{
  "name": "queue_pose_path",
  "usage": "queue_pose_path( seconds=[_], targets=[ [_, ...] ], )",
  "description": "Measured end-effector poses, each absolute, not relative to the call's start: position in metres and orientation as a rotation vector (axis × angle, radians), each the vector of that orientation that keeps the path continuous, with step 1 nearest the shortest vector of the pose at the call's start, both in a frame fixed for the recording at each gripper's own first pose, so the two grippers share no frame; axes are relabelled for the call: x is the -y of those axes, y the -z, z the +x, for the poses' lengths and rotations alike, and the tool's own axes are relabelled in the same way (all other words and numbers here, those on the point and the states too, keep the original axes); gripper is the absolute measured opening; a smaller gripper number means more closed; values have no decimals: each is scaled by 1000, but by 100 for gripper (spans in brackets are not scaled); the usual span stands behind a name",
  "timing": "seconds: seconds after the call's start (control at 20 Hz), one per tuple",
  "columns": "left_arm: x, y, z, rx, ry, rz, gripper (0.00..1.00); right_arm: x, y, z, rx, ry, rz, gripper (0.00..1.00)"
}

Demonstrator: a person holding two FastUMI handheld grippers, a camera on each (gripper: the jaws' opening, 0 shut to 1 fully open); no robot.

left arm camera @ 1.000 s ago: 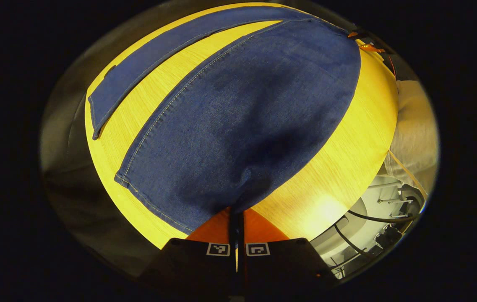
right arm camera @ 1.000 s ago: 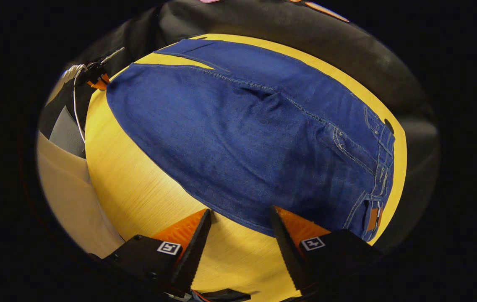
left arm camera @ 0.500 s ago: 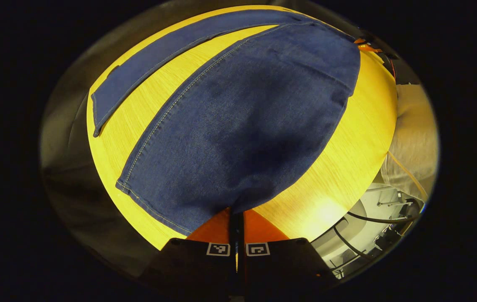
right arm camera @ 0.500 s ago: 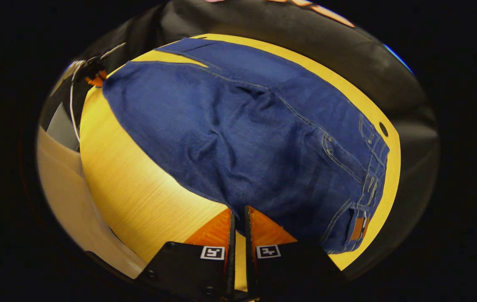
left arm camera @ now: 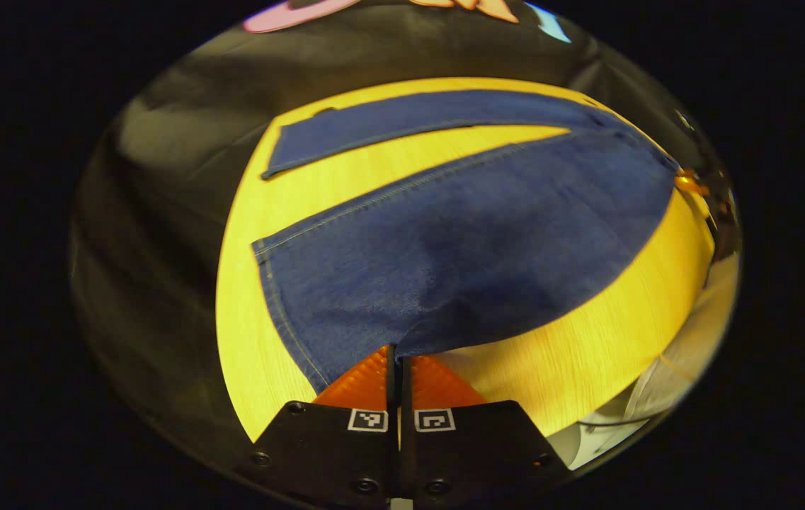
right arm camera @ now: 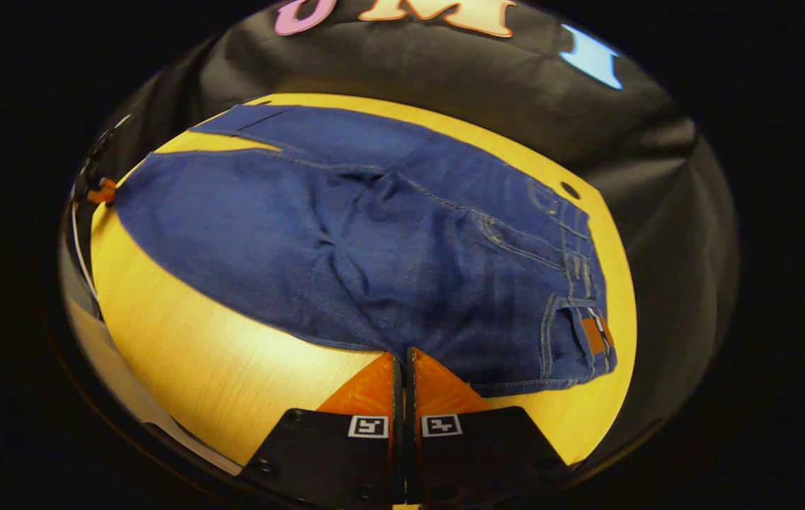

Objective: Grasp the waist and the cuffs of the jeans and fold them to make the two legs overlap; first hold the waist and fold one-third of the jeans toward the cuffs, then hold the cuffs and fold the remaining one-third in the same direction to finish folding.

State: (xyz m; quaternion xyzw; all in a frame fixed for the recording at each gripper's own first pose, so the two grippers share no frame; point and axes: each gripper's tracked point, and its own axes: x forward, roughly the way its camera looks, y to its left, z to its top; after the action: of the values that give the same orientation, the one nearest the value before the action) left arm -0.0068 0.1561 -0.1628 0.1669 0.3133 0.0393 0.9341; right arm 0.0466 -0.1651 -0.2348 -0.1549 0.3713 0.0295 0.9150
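left gripper (left arm camera: 398, 348) and right gripper (right arm camera: 403, 352) each clamped on the jeans' (right arm camera: 374, 248) near edge.

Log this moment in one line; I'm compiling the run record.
left gripper: shut on jeans near cuff | right gripper: shut on jeans near waist | legs: apart

Jeans (right arm camera: 388, 241) on table (right arm camera: 218, 368), one leg behind other.

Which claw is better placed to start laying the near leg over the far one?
Neither alone. The left claw pinches the near leg's edge beside the cuff; the right claw pinches the jeans near the waist. Both probably lift together across the table.
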Motion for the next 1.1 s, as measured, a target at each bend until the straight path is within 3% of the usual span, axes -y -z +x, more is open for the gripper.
queue_pose_path(
  seconds=[0.2, 0.35, 0.55, 0.75, 1.1],
  targets=[
    [-154, 129, 14, -435, -211, 237, 0, 164, 187, 60, -678, 23, -324, 2],
    [-155, 107, 38, -362, -252, 154, 0, 160, 145, 90, -584, 99, -304, 0],
    [-140, 16, 50, -267, -262, 78, 0, 160, 86, 150, -451, 176, -277, 0],
    [-125, -59, 82, -226, -268, 175, 0, 163, 58, 221, -383, 239, -289, 2],
    [-158, -24, 245, -301, -301, 240, 0, 172, 101, 332, -358, 352, -163, 0]
  ],
)
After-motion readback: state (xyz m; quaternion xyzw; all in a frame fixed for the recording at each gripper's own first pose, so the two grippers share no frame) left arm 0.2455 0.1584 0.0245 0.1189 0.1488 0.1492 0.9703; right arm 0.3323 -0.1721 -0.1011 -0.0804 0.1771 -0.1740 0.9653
